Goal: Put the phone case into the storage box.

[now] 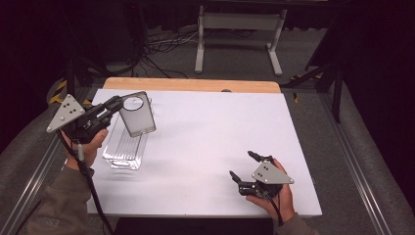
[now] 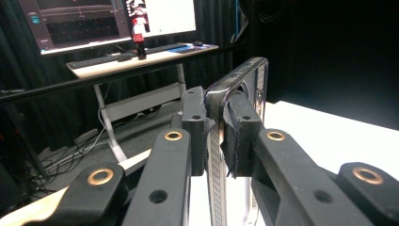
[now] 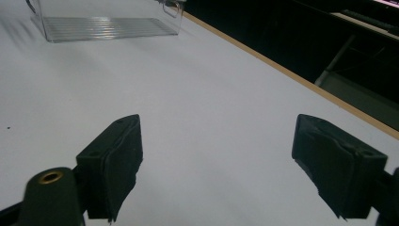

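Left tongs (image 2: pixel 214 136) pinched on lid (image 1: pixel 137 114), pads (image 2: pixel 194 127) clamping one edge, lid held edge-on between jaws. Lid lifted over far end of bin (image 1: pixel 126 147), tilted, round hole near its top end. Right tongs (image 1: pixel 244 167) spread wide, holding nothing, touching nothing, parked low near front right corner of desk (image 1: pixel 210 142). Right-tongs pads (image 3: pixel 115 160) apart over bare white top.

Bin: clear, ribbed floor, near left edge of desk, long side running front to back. Well apart from right tongs.

Handling, as a guess: lid looks like thin hard plastic, light, stiff, smooth and probably slippery. Edge grip with narrow pads gives little bite; likely to pivot or slip if swung fast. Better purchase probably mid-edge, pads well in past rim, clear of hole. Cracking possible if squeezed hard at a corner.

Bin also looks light and slick on white surface; likely to slide when lid gets pushed onto it. Free right tongs could brace near end wall. Ribbed floor no good for gripping; rim or end wall the place to hold.

Whether lid touches bin rim: can't tell from here.
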